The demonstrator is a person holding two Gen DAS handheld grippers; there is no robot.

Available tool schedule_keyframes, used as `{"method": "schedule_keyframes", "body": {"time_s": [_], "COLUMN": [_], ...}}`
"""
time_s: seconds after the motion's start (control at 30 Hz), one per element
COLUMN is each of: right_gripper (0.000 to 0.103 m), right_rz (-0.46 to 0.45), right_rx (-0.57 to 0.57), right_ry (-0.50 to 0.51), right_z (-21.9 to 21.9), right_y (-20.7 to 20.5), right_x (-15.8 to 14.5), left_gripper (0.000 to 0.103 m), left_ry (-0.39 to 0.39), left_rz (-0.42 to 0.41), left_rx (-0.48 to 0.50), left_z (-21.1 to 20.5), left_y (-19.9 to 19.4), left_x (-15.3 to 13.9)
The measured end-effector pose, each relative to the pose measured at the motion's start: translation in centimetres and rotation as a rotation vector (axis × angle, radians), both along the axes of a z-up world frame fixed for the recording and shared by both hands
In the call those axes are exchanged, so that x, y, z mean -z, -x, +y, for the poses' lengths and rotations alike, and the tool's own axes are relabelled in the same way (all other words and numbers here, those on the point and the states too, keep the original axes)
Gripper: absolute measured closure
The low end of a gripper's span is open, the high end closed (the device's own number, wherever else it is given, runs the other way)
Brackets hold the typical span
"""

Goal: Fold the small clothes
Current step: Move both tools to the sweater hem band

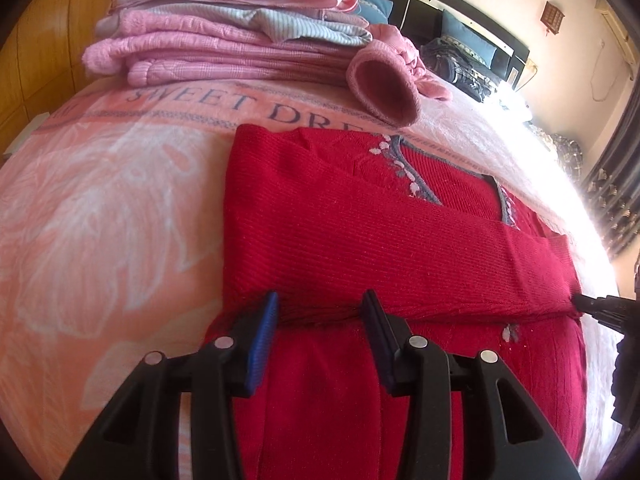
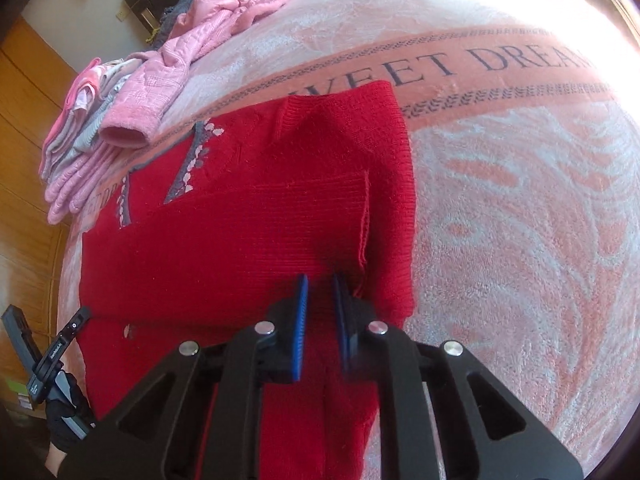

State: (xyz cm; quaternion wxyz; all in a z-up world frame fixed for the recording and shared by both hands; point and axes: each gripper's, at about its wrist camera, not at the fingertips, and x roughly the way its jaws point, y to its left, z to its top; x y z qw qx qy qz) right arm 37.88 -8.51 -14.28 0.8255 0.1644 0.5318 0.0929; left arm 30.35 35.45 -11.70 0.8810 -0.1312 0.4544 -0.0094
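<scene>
Here, the scene by parts:
Bed: a pink blanket (image 1: 100, 208) printed with "SWEET DREAM" covers it, with a pale leaf pattern on the peach ground.
Sweater: a red sweater (image 1: 340, 240) lies flat on the blanket, its sleeves folded across the body; grey and white trim marks the chest.
Left gripper: the left gripper (image 1: 322, 310) sits low at the sweater's near fold, jaws spread, blue pads either side of a bunched ridge of red knit; whether they touch it cannot be told.
Right gripper: the right gripper (image 2: 320, 284) rests over the sweater's right side, beside a sleeve seam, jaws narrowly parted, with no cloth seen between them.
Hand: a black-gloved hand (image 2: 66, 412) holds the left gripper's handle at the edge of the right wrist view.
Pile: a stack (image 1: 224, 28) of folded pink and grey clothes stands at the far side of the bed, beyond the sweater.
Jacket: a pink jacket (image 2: 224, 20) sprawls beside the stack, one cuff (image 1: 384, 88) open near the sweater's top edge.
Background: wooden panels (image 2: 24, 120) line the wall past the bed.
</scene>
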Motion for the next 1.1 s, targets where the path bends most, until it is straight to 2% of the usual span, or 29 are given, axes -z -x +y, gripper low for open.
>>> {"method": "schedule_keyframes", "body": {"time_s": [0.1, 0.23, 0.37, 0.43, 0.57, 0.7, 0.8, 0.9, 1.0, 1.1], "right_gripper": [0.088, 0.084, 0.072, 0.072, 0.07, 0.068, 0.066, 0.066, 0.066, 0.066], "right_rz": [-0.003, -0.031, -0.006, 0.039, 0.113, 0.16, 0.19, 0.226, 0.236, 0.24], "right_rx": [0.0, -0.034, -0.098, -0.135, -0.161, -0.181, -0.213, -0.246, -0.254, -0.252], "right_ry": [-0.001, -0.054, -0.088, -0.107, -0.125, -0.122, -0.079, -0.062, -0.064, -0.068], "right_z": [0.0, -0.3, -1.0, -1.4, -2.1, -2.4, -1.9, -1.4, -1.2, -1.3], "right_y": [0.2, 2.2, 7.2, 10.5, 17.0, 22.7, 26.2, 28.9, 30.8, 31.9], "right_x": [-0.6, -4.0, -7.4, -8.0, -8.6, -8.7, -8.4, -7.6, -7.1, -6.7], "left_gripper": [0.059, 0.059, 0.058, 0.057, 0.056, 0.056, 0.056, 0.056, 0.056, 0.056], "left_ry": [0.011, 0.056, 0.053, 0.035, 0.096, 0.076, 0.057, 0.094, 0.071, 0.064], "left_rz": [0.006, 0.042, 0.125, 0.193, 0.336, 0.42, 0.461, 0.487, 0.494, 0.518], "left_rx": [-0.002, -0.027, 0.02, 0.054, 0.073, 0.091, 0.095, 0.088, 0.104, 0.071], "left_z": [0.1, 1.2, 1.8, 1.8, 2.3, 2.0, 1.7, 1.8, 1.9, 3.0], "left_y": [0.1, 1.5, 5.3, 8.2, 15.2, 20.8, 23.1, 24.7, 25.5, 25.9], "left_x": [-0.4, -2.9, -6.0, -6.7, -6.1, -5.3, -4.7, -4.1, -3.6, -2.6]}}
